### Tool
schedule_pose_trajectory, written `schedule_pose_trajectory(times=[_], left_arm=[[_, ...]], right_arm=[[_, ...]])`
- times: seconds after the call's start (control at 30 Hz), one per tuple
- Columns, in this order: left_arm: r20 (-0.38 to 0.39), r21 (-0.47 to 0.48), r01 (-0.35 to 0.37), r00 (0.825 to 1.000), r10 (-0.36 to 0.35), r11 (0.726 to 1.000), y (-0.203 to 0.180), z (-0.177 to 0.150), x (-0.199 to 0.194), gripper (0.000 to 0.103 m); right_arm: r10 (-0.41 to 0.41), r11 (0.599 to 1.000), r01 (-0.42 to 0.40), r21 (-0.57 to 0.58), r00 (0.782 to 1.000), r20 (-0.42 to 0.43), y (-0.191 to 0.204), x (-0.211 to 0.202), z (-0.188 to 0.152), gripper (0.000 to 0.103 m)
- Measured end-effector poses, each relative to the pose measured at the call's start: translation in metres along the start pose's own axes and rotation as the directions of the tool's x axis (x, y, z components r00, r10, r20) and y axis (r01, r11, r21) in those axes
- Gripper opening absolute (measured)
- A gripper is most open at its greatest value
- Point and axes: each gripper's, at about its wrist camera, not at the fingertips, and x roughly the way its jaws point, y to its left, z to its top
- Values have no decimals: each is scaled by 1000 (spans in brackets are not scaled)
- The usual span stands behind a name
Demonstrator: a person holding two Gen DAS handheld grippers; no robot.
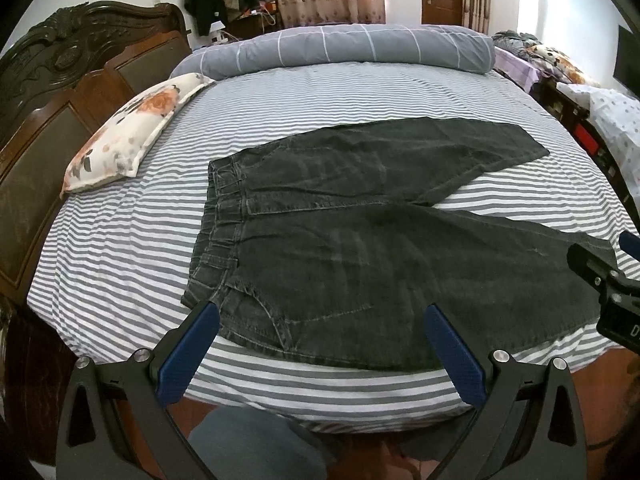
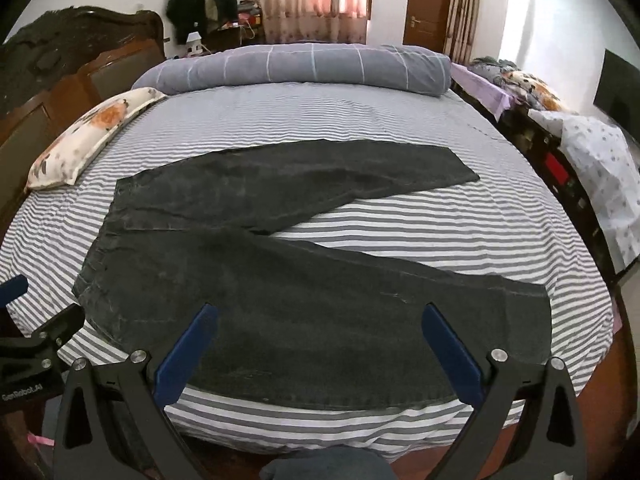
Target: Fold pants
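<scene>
Dark grey denim pants (image 1: 360, 240) lie flat on the striped bed (image 1: 120, 248), waistband to the left, the two legs spread apart in a V to the right. They also show in the right wrist view (image 2: 280, 280). My left gripper (image 1: 322, 312) is open and empty, hovering over the near waist corner and pocket. My right gripper (image 2: 320, 312) is open and empty, above the near leg. The right gripper also shows at the right edge of the left wrist view (image 1: 608, 280).
A floral pillow (image 1: 132, 128) lies at the left by the dark wooden headboard (image 1: 60, 100). A rolled grey quilt (image 1: 340, 48) lies across the far side. Cluttered furniture (image 2: 560, 152) stands to the right of the bed. The bed's near edge is just below the grippers.
</scene>
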Motion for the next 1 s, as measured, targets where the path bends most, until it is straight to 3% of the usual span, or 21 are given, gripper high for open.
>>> schedule_pose_trajectory(times=[0.23,1.0], left_arm=[[2,-7,-4,1000,4,1000,5,6,4,102],[-18,-33,2,1000,-2,999,21,10,26,102]], right_arm=[[-49,998,49,-24,999,2,6,3,3,102],[-21,1000,22,22,998,-53,4,21,6,101]])
